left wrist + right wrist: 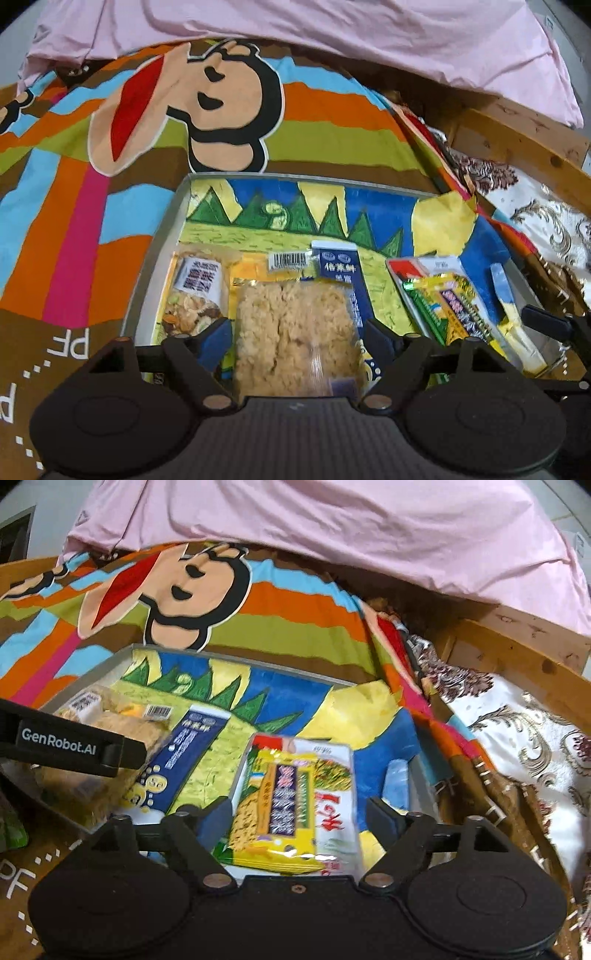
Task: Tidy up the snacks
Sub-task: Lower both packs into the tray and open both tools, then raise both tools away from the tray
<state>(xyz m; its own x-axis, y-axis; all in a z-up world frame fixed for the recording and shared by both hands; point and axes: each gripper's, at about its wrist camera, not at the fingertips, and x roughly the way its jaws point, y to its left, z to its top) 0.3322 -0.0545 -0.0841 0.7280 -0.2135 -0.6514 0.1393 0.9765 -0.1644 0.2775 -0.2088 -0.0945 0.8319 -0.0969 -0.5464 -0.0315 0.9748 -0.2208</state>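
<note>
Right gripper [297,818] gapes around a glossy, crinkly yellow packet [284,808].

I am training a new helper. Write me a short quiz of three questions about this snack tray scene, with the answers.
1. True or false: the left claw is clamped shut on the clear packet of pale crumbly snack.
2. Which packet lies between the right claw fingers? A. yellow packet B. blue packet C. mixed nut packet
3. Fill in: the snacks lie in a ____ tray with a picture inside.

Key: 1 false, its fingers stand apart; 2 A; 3 grey.
</note>
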